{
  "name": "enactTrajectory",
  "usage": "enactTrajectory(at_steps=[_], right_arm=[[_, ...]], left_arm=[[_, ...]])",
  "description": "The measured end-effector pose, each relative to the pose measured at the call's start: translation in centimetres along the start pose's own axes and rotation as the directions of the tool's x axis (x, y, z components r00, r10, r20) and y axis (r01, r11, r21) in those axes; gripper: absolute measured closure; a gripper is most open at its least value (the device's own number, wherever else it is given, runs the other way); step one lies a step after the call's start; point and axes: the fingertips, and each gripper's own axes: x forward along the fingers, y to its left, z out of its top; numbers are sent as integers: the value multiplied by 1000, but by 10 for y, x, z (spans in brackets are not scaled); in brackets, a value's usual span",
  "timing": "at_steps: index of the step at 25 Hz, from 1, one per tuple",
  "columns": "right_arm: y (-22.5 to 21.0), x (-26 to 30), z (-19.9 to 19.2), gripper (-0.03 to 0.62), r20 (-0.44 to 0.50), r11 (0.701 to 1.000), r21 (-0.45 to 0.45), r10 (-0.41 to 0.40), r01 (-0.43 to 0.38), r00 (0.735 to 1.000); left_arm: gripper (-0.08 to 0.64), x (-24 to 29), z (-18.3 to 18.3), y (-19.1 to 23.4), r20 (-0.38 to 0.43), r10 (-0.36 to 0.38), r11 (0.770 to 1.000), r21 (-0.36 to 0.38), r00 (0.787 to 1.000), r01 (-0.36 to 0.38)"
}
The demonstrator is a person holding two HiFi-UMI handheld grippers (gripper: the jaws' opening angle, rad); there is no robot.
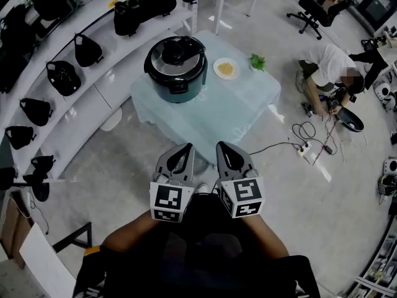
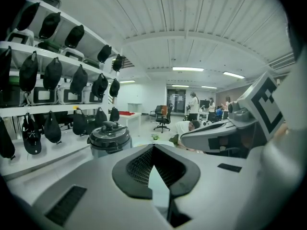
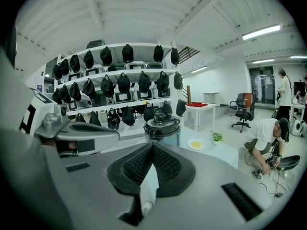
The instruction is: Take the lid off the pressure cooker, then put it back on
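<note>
- Forearms, pair: left forearm [image 1: 130, 231] and right forearm [image 1: 268, 233] enter the head view at 6 o'clock, close together and parallel, reaching toward 12.
- Left gripper [image 1: 182, 152]: marker cube [image 1: 168, 202] faces the camera. It points to 12 o'clock, tipped slightly down. Jaws closed tip to tip, nothing between them.
- Right gripper [image 1: 229, 149]: just beside the left one, at its 3 o'clock, in the same pose. Jaws likewise closed and empty.
- Table [image 1: 242, 107]: pale cloth, at 12 o'clock beyond the jaw tips.
- Pressure cooker [image 1: 176, 73]: upright on the table's far left part, at 12 o'clock of both grippers and well apart from the jaws. In the left gripper view it sits at 10 o'clock of the tips; in the right gripper view, directly above them.
- Lid [image 1: 177, 51]: seated on the cooker, black knob up.
- Plate [image 1: 226, 68]: near the cooker, at its 3 o'clock, with yellow contents.
- Small plant [image 1: 257, 61]: at 3 o'clock of the plate.
- Shelves [image 1: 93, 101]: at 9 to 11 o'clock of the table, lined with black bags.
- Person [image 1: 329, 67]: crouched on the floor at 3 o'clock of the table, among cables.
</note>
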Motion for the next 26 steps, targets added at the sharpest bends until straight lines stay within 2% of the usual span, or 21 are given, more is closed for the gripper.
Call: enactTrajectory(at_steps=[26], right_arm=[[-2,-1,-4,577,-11,1000,-11,14,-15,1000]], left_arm=[[554,4,1,-8,1,1,1000,2,1000,-1]])
